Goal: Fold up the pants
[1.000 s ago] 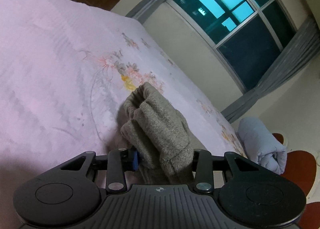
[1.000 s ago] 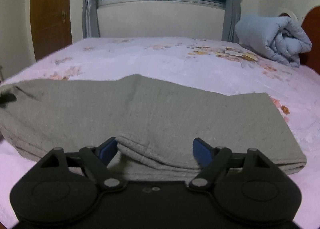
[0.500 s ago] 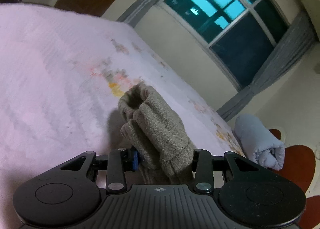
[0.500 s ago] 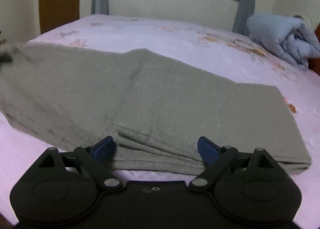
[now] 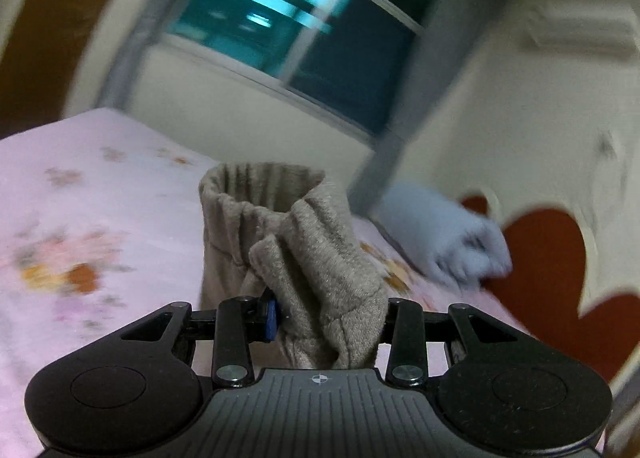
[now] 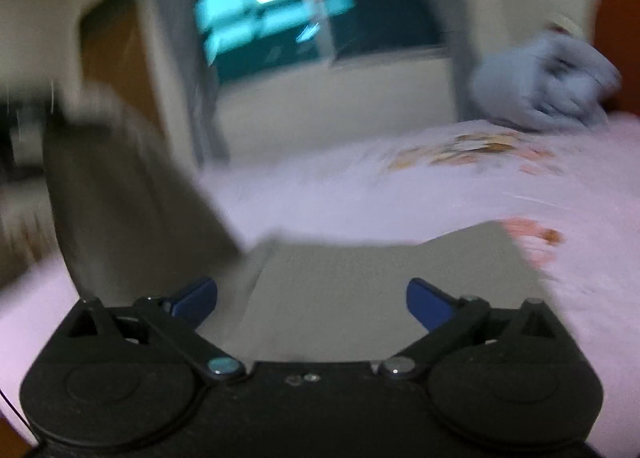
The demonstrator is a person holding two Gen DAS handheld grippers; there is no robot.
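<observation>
Left gripper [image 5: 328, 320] is clamped on a bunched end of the pants [image 5: 288, 242], held up above the pink bed [image 5: 100, 218] with the cuff opening standing past its fingers. From that raised end the cloth drops as a blurred, hanging panel toward the right, where the rest of the pants [image 6: 380, 282] lies flat on the bed [image 6: 400, 186]. Right gripper [image 6: 312, 300] sits wide apart, holding nothing, its blue pads on either side of the flat part, low over it; contact is unclear. The long axis runs left to right, so the fold likely carries the lifted end rightward over the flat half.
</observation>
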